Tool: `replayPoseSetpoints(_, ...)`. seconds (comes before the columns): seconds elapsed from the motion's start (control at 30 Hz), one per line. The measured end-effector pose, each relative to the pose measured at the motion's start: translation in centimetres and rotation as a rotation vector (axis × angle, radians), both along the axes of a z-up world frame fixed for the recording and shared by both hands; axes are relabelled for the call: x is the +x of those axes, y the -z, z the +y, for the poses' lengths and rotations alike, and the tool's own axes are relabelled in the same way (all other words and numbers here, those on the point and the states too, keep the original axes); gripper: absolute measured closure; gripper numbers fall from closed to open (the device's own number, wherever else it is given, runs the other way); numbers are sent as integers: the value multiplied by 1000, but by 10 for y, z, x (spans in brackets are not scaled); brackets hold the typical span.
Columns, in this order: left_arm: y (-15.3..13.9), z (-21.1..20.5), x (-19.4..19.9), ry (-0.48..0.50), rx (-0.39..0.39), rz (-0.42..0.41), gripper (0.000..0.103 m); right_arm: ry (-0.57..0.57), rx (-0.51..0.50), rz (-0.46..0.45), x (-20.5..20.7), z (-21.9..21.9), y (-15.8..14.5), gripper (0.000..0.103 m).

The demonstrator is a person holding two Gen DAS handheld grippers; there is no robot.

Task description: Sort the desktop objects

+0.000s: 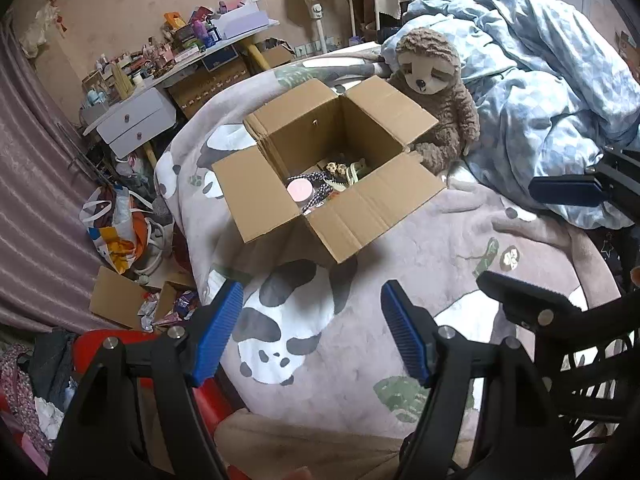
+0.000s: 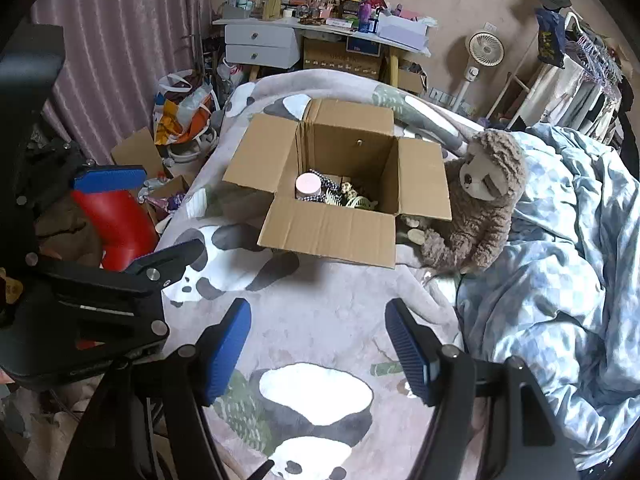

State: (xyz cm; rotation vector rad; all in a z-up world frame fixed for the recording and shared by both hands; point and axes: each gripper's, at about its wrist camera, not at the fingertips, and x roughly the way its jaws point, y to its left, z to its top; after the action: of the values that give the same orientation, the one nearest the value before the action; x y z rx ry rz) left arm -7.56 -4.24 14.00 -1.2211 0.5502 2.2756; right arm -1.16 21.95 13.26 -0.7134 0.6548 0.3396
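Note:
An open cardboard box sits on a panda-print blanket on the bed. Inside lie a pink-lidded jar, a dark beaded string and small pale trinkets. My left gripper hovers open over the blanket, short of the box, nothing between its blue pads. My right gripper is likewise open and empty, nearer than the box. Each gripper shows at the edge of the other's view.
A brown plush sloth leans on the box's right side. A rumpled blue duvet fills the right. Beyond the bed stand a cluttered desk, a fan, bags and cardboard on the floor.

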Motion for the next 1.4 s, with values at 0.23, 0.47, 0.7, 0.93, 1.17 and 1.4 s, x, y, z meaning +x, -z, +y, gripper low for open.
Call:
replayPoseSetpoints(0.23, 4, -1, 1, 3, -8, -15, 32, 3, -11, 14, 4, -1, 5, 32)
replayPoseSetpoints(0.47, 5, -3, 0, 0, -11, -17, 32, 1, -11, 17, 6, 0, 7, 32)
replayPoseSetpoints(0.7, 5, -5, -2, -2, -11, -23, 32, -1, -7, 13, 8, 2, 6, 32)
replayPoseSetpoints(0.93, 6, -7, -5, 2, -4, -37, 32, -5, -1, 12, 11, 4, 2, 32)
replayPoseSetpoints(1.17, 7, -8, -5, -2, -4, -36, 32, -13, -5, 12, 12, 6, 0, 32)
replayPoseSetpoints(1.4, 7, -12, -6, -13, -6, -39, 32, -24, -7, 16, 13, 9, 2, 32)
